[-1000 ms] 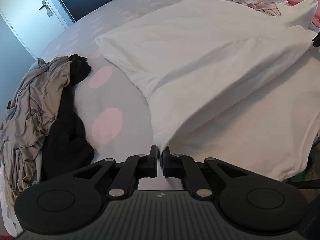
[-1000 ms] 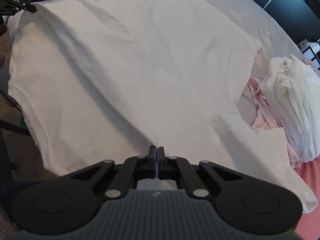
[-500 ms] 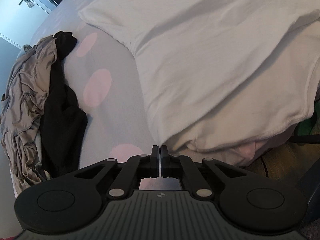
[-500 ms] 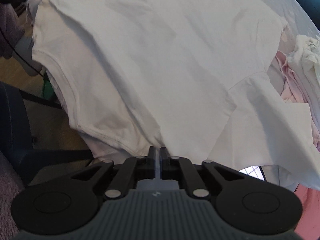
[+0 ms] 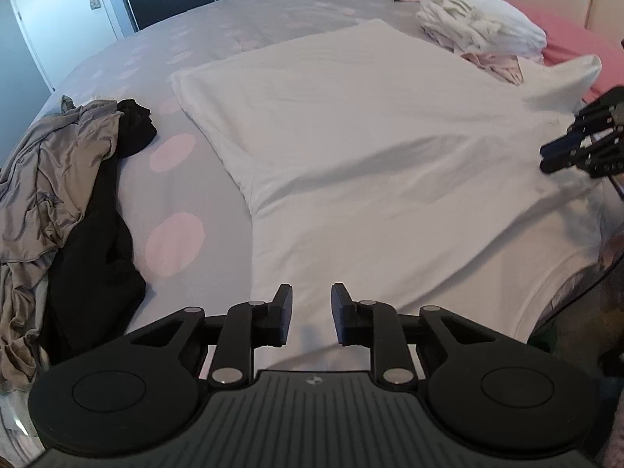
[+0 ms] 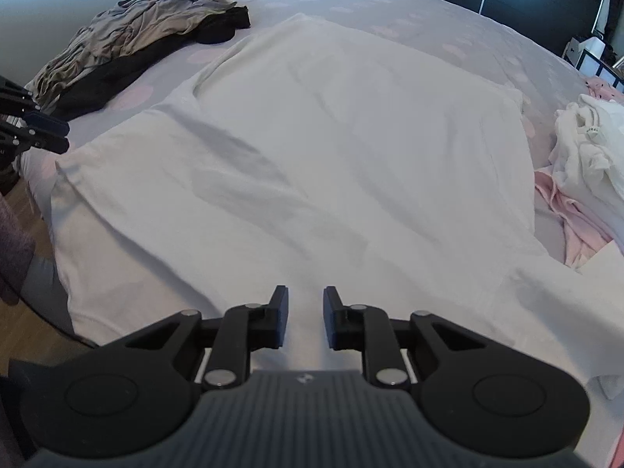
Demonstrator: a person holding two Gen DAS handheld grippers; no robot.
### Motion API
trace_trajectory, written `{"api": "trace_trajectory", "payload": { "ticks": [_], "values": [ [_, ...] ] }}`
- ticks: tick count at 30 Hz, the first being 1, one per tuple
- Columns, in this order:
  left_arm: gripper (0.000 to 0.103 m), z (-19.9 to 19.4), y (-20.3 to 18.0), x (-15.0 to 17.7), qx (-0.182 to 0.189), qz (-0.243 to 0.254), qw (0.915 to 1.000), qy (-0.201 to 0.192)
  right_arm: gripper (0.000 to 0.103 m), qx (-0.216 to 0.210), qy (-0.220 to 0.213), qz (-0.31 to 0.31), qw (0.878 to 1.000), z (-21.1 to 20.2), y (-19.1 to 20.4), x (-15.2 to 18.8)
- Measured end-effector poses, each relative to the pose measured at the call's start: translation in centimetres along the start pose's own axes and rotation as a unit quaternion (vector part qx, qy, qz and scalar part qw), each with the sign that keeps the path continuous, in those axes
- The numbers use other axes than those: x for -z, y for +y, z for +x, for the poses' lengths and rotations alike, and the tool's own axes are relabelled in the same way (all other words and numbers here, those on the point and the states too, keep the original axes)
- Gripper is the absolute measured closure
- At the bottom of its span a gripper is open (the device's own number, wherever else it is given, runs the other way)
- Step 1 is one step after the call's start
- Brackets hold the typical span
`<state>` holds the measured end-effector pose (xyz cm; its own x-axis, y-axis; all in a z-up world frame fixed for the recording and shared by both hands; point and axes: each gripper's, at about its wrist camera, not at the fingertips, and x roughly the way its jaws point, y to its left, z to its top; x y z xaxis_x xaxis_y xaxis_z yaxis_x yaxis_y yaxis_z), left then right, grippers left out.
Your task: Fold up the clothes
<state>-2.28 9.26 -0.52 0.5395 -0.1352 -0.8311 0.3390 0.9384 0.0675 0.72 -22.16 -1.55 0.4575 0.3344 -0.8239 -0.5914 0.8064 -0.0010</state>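
My left gripper [image 5: 311, 314] has just been opening; its fingers [image 5: 282, 314] stand apart with nothing pinched, the white T-shirt [image 5: 370, 148] lying under them. The right gripper [image 6: 305, 318] has likewise just been opening, empty, so I judge the fold is laid and released. Both tilt steeply down over the near hem at bottom centre. The shirt lies doubled across the bed [image 5: 218, 27]; unfolded grey and black clothes [image 5: 58, 179] wait at left, and the folded pile [image 5: 479, 31] sits at upper right.

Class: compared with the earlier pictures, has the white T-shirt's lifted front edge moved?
Yes. The white T-shirt edge dropped from between the left hand-held gripper pads onto the bed.
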Motion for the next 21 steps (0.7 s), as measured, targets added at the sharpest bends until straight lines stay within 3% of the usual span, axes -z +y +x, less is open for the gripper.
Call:
{"api": "trace_trajectory", "payload": {
  "ticks": [3,6,8,11,15,19,21],
  "values": [
    [0.083,1.8,-0.3,-0.2,0.023,-0.013,0.9995,0.017,0.080,-0.035,0.028,0.024,0.999,1.9,0.5,0.7],
    [0.080,3.7,-0.8,0.5,0.018,0.005,0.9979,0.063,0.079,-0.039,0.065,-0.013,0.997,2.4,2.1,2.6],
    [0.080,4.3,-0.6,1.1,0.008,0.008,0.9963,0.085,0.068,-0.053,0.072,-0.027,0.996,1.7,2.4,3.5],
    [0.080,3.5,0.5,0.6,0.014,-0.021,0.9976,0.064,0.066,-0.067,0.074,-0.012,0.995,0.1,1.5,4.1],
    [0.073,2.2,2.7,-1.5,0.030,-0.090,0.9949,0.033,0.066,0.006,0.034,0.056,0.998,-2.6,-2.9,3.8],
    [0.065,2.6,5.3,-4.4,0.052,-0.147,0.9875,0.025,0.067,0.082,0.017,0.154,0.984,-3.9,-9.7,3.4],
    [0.065,3.1,6.4,-5.9,0.057,-0.164,0.9845,0.026,0.066,0.092,0.015,0.187,0.978,-3.7,-12.1,3.3]
  ]
}}
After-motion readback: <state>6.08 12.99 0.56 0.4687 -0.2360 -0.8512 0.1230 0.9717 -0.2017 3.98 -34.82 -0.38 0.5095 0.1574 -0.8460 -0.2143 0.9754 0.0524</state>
